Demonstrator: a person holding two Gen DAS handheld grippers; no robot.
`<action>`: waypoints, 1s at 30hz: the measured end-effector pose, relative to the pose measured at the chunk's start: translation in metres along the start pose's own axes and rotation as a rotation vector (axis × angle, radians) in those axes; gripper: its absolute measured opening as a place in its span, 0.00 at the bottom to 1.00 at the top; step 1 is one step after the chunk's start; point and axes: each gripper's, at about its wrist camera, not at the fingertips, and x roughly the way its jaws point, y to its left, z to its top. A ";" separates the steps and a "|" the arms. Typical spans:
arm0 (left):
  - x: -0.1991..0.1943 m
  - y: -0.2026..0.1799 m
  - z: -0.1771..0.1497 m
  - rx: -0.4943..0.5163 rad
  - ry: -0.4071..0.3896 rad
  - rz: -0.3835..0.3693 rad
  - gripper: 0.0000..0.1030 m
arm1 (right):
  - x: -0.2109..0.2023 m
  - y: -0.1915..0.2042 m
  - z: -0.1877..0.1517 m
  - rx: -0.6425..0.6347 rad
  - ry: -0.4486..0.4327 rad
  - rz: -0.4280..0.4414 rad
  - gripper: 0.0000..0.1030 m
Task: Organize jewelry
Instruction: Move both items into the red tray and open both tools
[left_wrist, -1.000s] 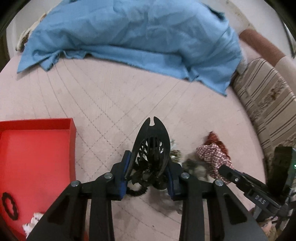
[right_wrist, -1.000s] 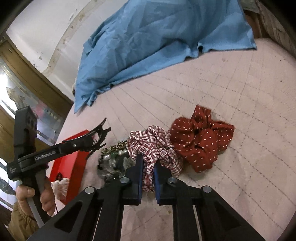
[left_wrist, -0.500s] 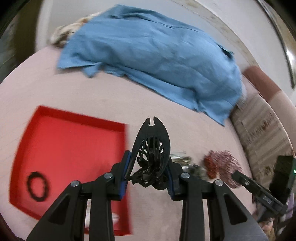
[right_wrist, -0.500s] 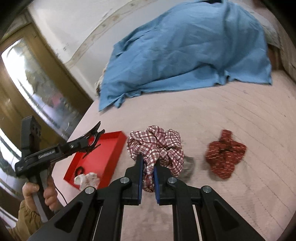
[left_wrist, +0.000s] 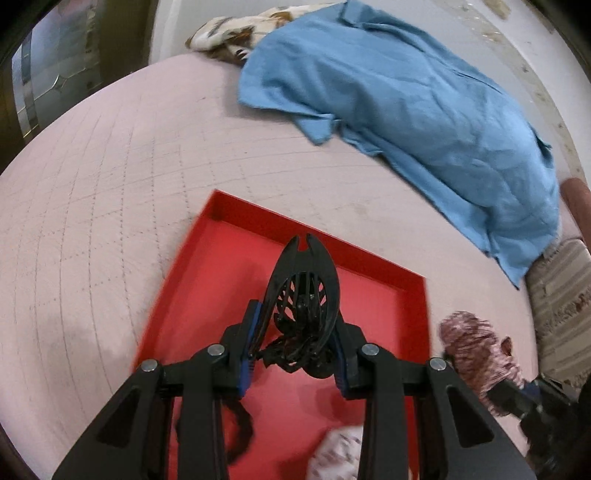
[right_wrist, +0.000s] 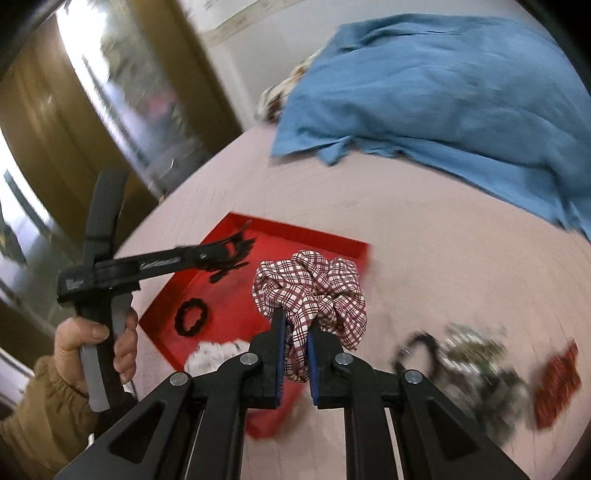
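My left gripper (left_wrist: 297, 343) is shut on a black claw hair clip (left_wrist: 304, 291) and holds it above the red tray (left_wrist: 376, 314). It also shows in the right wrist view (right_wrist: 221, 254) over the tray (right_wrist: 236, 306). My right gripper (right_wrist: 295, 354) is shut on a red-and-white plaid scrunchie (right_wrist: 314, 291), held in the air near the tray's right edge; the scrunchie shows in the left wrist view (left_wrist: 476, 350) too. A black ring scrunchie (right_wrist: 192, 317) and a white scrunchie (right_wrist: 218, 352) lie in the tray.
On the pink quilted bed (left_wrist: 92, 206), a blurred pile of greenish jewelry (right_wrist: 476, 358) and a red dotted scrunchie (right_wrist: 557, 380) lie right of the tray. A blue cloth (left_wrist: 424, 103) covers the far side. A striped cushion (left_wrist: 561, 310) is at the right.
Both grippers have swung left with their loads. The clip now hangs over the tray's middle, and the plaid scrunchie has come near the tray's right edge.
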 end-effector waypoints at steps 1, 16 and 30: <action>0.005 0.004 0.004 -0.006 0.004 0.005 0.32 | 0.016 0.008 0.006 -0.028 0.016 -0.006 0.11; 0.006 0.038 0.020 -0.090 -0.015 -0.048 0.40 | 0.109 0.012 0.024 -0.132 0.119 -0.112 0.22; -0.085 0.006 -0.015 -0.030 -0.164 0.045 0.56 | 0.029 0.022 0.003 -0.141 0.012 -0.130 0.62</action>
